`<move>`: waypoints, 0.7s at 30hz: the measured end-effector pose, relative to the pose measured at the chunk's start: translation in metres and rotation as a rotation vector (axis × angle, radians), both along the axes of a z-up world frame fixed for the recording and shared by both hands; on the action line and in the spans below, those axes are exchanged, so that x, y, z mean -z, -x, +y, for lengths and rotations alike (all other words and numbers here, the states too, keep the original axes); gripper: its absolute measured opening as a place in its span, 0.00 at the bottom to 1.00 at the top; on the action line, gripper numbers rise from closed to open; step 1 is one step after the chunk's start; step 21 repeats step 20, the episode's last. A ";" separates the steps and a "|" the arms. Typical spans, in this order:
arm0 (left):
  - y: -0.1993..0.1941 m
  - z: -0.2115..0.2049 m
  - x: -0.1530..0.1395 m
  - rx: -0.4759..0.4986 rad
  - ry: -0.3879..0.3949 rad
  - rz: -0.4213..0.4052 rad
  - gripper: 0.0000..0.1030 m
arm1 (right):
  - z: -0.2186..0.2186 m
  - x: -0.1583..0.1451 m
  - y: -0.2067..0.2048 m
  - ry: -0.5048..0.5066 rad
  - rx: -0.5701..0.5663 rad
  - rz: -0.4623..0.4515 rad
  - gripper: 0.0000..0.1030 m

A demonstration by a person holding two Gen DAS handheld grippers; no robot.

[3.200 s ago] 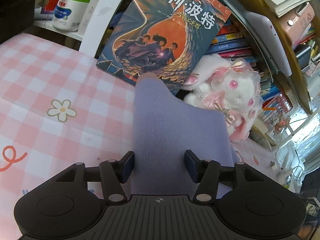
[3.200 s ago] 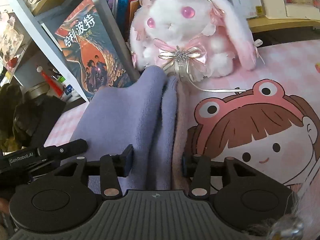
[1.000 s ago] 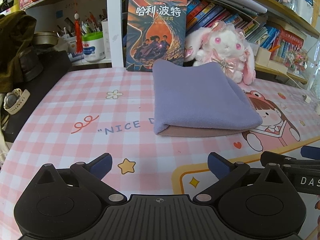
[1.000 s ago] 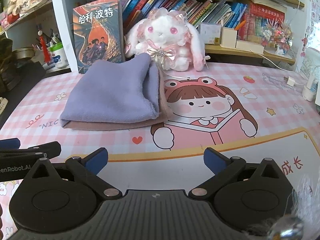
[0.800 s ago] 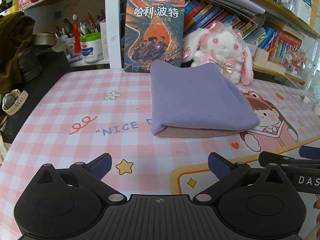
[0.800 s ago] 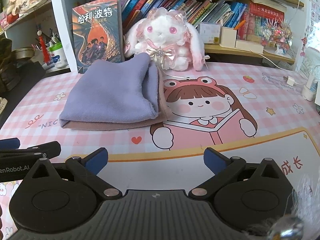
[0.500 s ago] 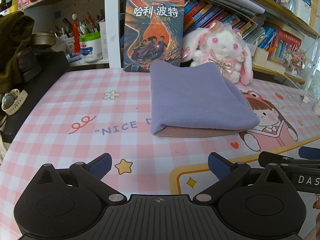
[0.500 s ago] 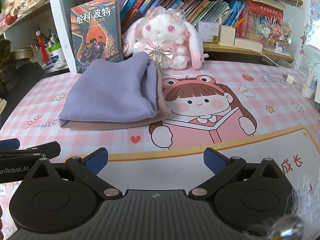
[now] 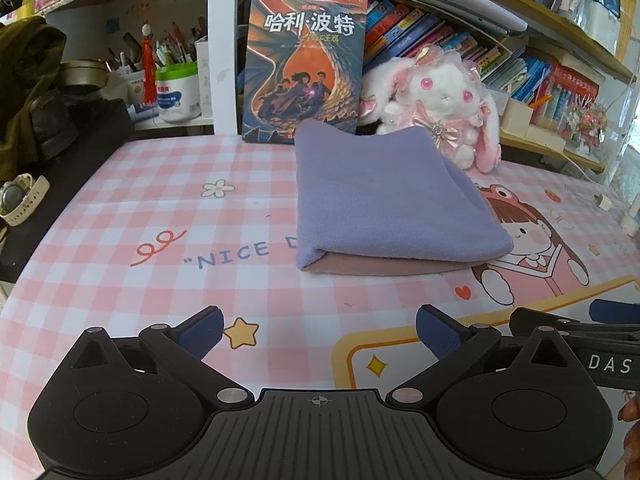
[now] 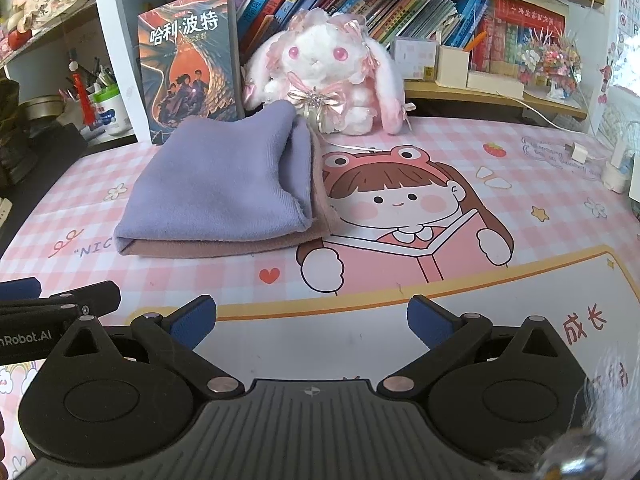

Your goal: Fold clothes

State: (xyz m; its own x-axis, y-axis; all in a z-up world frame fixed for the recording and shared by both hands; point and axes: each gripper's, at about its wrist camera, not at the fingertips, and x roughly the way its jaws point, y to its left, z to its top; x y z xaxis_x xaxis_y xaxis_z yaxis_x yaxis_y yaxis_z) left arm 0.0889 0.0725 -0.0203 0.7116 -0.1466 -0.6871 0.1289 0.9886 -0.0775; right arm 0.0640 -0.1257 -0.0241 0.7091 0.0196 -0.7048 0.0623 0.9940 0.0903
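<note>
1. Both tools have backed away from the folded cloth [image 9: 384,196] since the earliest frames; the left tool [image 9: 320,330] and right tool [image 10: 312,320] now gape wide, holding nothing.
2. "NICE D" shows on the desk [image 9: 120,216] mat; the book [image 9: 304,68] cover reads "哈利·波特".
3. Bare mat lies between tools and cloth.
4. A white tub [image 9: 178,92] stands on the shelf with pens behind it.

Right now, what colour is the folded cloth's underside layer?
Dusty pink, under the lavender top of the folded cloth; clearest in the right wrist view.
</note>
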 end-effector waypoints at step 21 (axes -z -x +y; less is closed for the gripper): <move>-0.001 0.004 0.001 -0.009 0.005 0.006 1.00 | 0.002 0.002 -0.002 -0.001 -0.003 0.015 1.00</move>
